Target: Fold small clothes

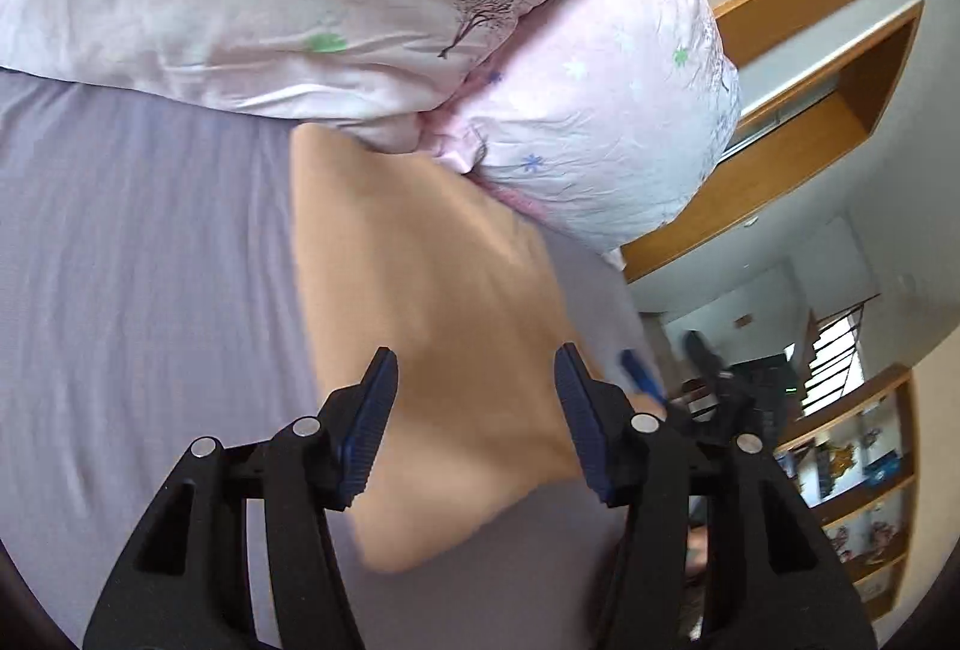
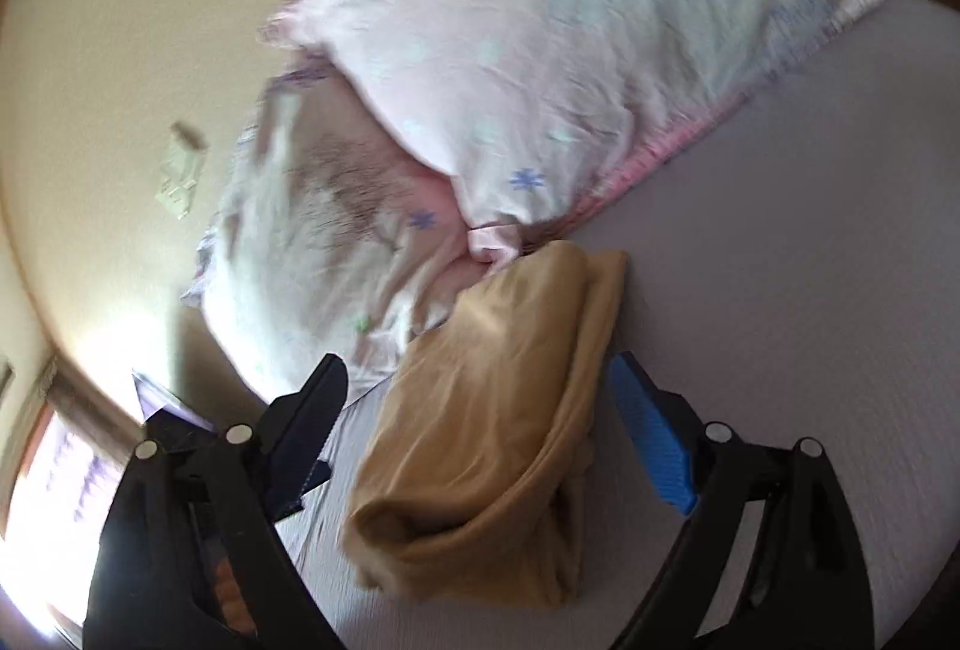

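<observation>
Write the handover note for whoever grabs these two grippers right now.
Left gripper: jaws open, nothing held, over the tan garment.
Right gripper: jaws open, nothing held, straddling the same garment.
Garment lies on the lilac bedsheet, its far end against the pink floral pillows.
Done: it is folded over itself into a layered bundle, as the right view shows.
Left: edges look uneven and the near corner bulges; probably tidy or fold once more. Views are blurred, so check the layers first.
</observation>
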